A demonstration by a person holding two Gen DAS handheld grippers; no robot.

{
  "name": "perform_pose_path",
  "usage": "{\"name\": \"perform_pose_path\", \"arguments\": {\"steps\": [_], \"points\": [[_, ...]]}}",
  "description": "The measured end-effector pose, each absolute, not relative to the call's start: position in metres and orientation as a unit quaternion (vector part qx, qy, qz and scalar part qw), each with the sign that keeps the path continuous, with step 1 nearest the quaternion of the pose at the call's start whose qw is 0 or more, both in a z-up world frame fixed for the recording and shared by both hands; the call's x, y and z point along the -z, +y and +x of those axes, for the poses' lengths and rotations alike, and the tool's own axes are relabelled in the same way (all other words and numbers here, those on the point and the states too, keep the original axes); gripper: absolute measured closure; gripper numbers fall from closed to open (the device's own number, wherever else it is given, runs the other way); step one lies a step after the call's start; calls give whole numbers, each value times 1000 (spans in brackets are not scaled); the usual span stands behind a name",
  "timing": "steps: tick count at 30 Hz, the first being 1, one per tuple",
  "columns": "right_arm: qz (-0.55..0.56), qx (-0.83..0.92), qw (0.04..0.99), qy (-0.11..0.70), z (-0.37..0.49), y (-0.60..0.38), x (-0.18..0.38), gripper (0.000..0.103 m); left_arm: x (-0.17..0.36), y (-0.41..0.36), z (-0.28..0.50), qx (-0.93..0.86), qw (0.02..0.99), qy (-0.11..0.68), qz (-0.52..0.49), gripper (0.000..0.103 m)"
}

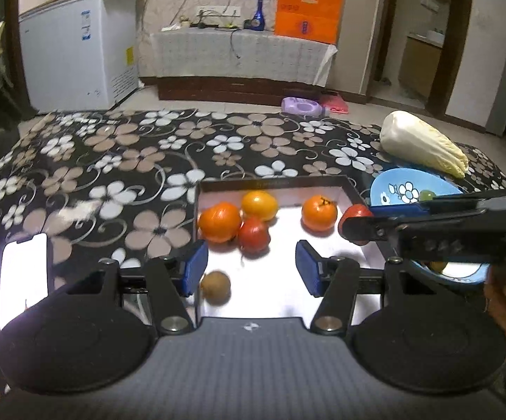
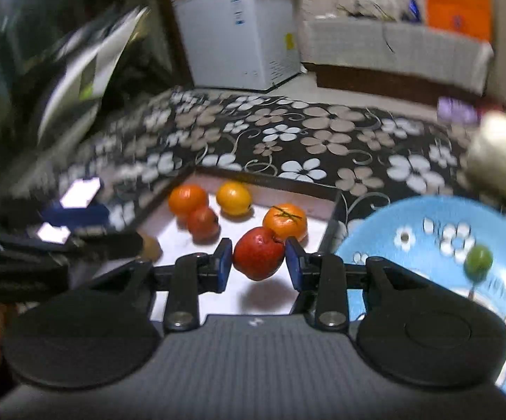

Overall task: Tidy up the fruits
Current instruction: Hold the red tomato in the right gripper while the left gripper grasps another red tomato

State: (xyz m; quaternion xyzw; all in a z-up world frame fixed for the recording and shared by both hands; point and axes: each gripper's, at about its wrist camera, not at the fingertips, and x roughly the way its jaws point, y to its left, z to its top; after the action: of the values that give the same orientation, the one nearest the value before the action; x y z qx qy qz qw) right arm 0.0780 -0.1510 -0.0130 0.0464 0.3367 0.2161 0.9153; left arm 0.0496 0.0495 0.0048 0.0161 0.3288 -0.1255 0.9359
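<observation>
A shallow white box (image 1: 287, 189) with dark walls holds several fruits: oranges (image 1: 219, 222), a yellow-orange one (image 1: 259, 204), a small red fruit (image 1: 253, 235) and a brown kiwi (image 1: 215, 287). My left gripper (image 1: 251, 267) is open and empty above the box's near part, the kiwi by its left pad. My right gripper (image 2: 259, 265) is shut on a red apple (image 2: 259, 258), held above the box's right side; the apple (image 1: 356, 214) shows in the left wrist view too. A blue flowered bowl (image 2: 427, 224) to the right holds a green fruit (image 2: 477, 260).
The table has a black floral cloth (image 1: 113, 161). A napa cabbage (image 1: 422, 143) lies at the far right behind the bowl. A lit phone (image 1: 23, 276) lies at the left. A white freezer (image 1: 78, 52) and a covered low bench (image 1: 239, 56) stand beyond.
</observation>
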Motion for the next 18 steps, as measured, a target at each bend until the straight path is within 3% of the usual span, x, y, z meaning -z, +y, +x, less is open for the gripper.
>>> {"name": "perform_pose_path", "arguments": {"steps": [11,18], "points": [[129,-229,913,312,71,-174,-4,67,14,24,86,104,918,383,9,42],[144,-230,913,305,70,-182,-8,67,29,24,121,71,904,420,-19,55]]}}
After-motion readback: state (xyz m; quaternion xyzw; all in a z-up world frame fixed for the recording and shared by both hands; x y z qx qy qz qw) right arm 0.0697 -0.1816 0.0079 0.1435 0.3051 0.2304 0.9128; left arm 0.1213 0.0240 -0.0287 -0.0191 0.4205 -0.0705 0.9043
